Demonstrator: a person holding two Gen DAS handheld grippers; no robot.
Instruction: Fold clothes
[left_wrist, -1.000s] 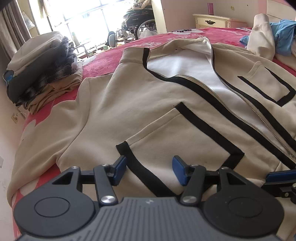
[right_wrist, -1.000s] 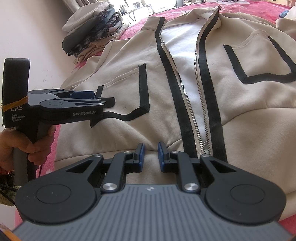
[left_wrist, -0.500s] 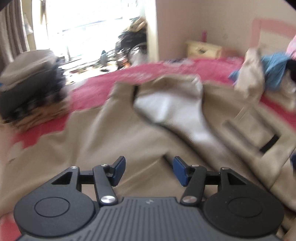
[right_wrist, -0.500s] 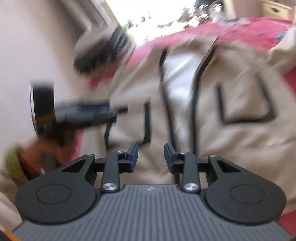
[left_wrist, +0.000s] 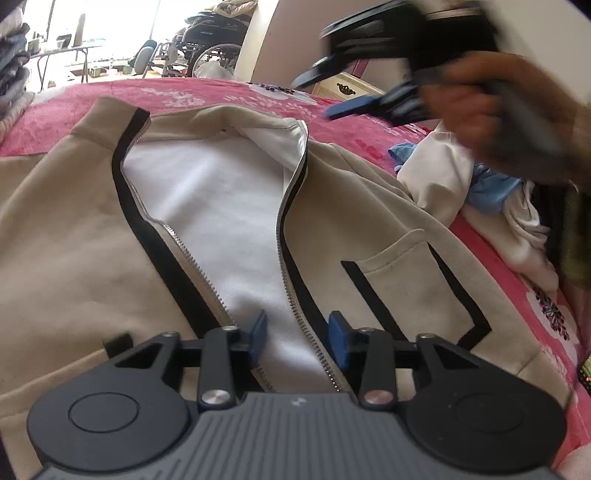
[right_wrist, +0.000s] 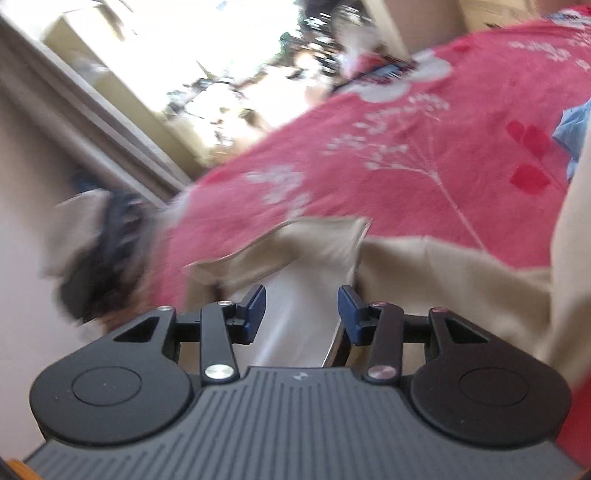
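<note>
The left gripper (left_wrist: 297, 339) is angled down over the open zipper (left_wrist: 207, 280) of the beige jacket (left_wrist: 81, 258), its jaws closing with nothing clamped yet. The right gripper (right_wrist: 301, 314), jaws opening and empty, is held above the jacket's collar. The jacket is spread on a pink bed (left_wrist: 207, 92), with a wheelchair (left_wrist: 207, 40) seen by the window.

The right-wrist view is smeared all over: the dark heap of folded clothes (right_wrist: 107, 254) at the left is just a blob, the window stuff behind it is unreadable, and the beige zip-up jacket with black stripes (right_wrist: 443, 273) is soft-edged and runs out of frame on the right. In the left-wrist view the black right gripper (left_wrist: 373, 88) and the hand (left_wrist: 495, 110) holding it are a motion-blurred streak at the far right. The jacket's near hem hides under the left gripper's body, its sleeves are cropped, and the white and blue clothes pile (left_wrist: 491, 192) runs off behind that hand.
</note>
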